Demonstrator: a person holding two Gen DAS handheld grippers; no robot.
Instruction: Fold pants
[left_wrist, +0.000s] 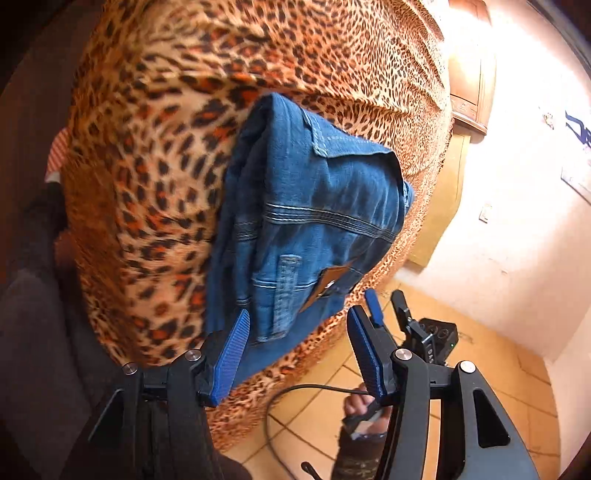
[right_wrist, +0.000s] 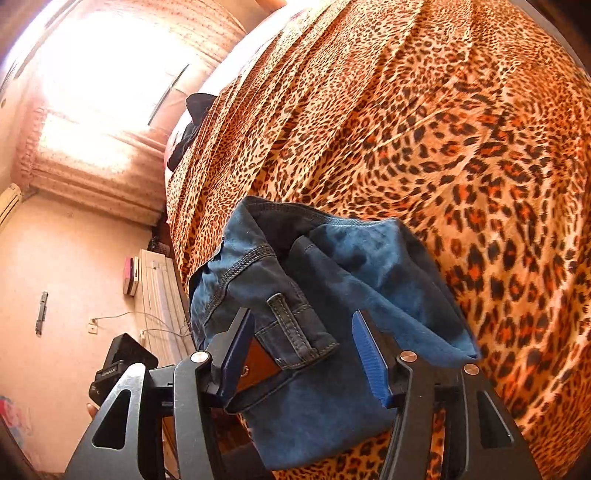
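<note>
Blue denim pants (left_wrist: 306, 214) lie folded in a compact bundle on a leopard-print bedspread (left_wrist: 155, 177), near its edge. The waistband with a belt loop and brown leather patch faces the grippers. My left gripper (left_wrist: 295, 354) is open, its blue pads just short of the bundle's near end, touching nothing. The right gripper shows in the left wrist view (left_wrist: 384, 306) beside the bundle. In the right wrist view the pants (right_wrist: 332, 288) fill the lower middle; my right gripper (right_wrist: 306, 354) is open with the waistband end lying between its spread pads (right_wrist: 369, 358).
The bedspread (right_wrist: 443, 147) covers a bed. Tiled floor (left_wrist: 480, 369) and a black cable (left_wrist: 280, 402) lie beside it. A white wall and wooden door (left_wrist: 469, 74) stand beyond. A curtained window (right_wrist: 92, 92), a radiator (right_wrist: 159, 295) and dark clothing (right_wrist: 192, 125) show in the right view.
</note>
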